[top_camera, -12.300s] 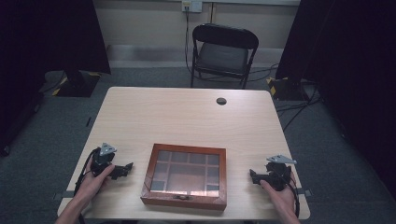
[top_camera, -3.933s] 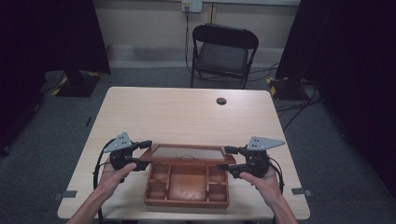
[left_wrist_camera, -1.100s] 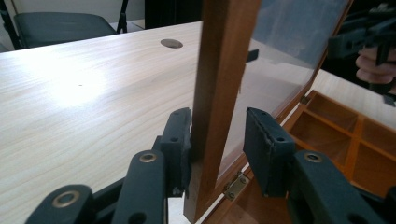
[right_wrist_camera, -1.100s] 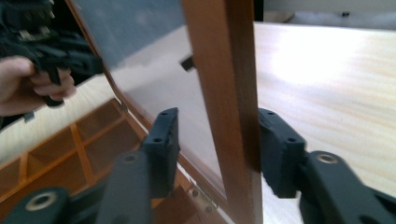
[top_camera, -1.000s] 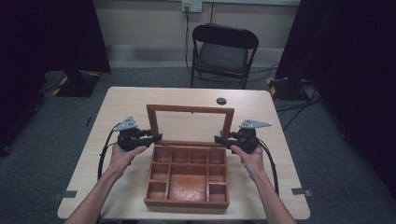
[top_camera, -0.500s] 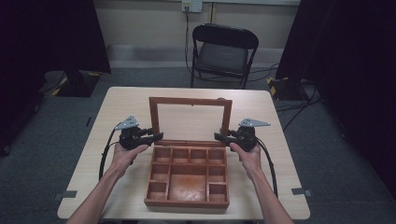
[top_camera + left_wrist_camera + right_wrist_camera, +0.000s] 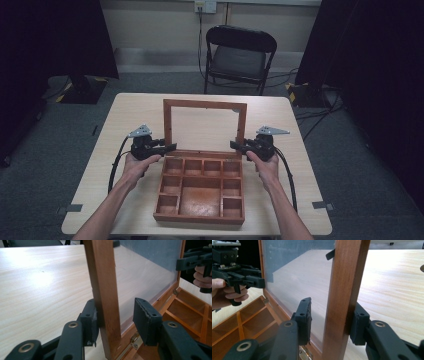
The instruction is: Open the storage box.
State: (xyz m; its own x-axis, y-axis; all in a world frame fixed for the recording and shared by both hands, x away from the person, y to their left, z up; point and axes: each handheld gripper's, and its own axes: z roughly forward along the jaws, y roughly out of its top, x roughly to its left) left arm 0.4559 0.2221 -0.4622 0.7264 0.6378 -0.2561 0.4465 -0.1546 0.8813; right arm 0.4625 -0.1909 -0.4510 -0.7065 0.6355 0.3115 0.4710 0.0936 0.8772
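A wooden box [image 7: 199, 218] with several empty compartments lies at the table's near middle. Its glass-paned lid [image 7: 205, 103] stands upright on the rear hinges. My left gripper [image 7: 170, 147] straddles the lid's left rail [image 7: 100, 277] low down. It is open: one pad [image 7: 91, 315] touches the wood and the other stands off the glass. My right gripper [image 7: 235, 145] straddles the right rail [image 7: 347, 272] in the same way, open, with its outer pad [image 7: 357, 322] against the wood. Each gripper view shows the other gripper across the pane.
The light wood table [image 7: 125, 115] has free room behind and on both sides of the box. A small dark round object [image 7: 422, 268] lies on the far tabletop. A black folding chair [image 7: 237, 55] stands beyond the far edge, and cables lie on the floor at right.
Over the last second the lid has swung further up, from leaning toward me to upright. Both grippers stayed at its lower side rails. Earlier the box was shut and the grippers raised the lid.
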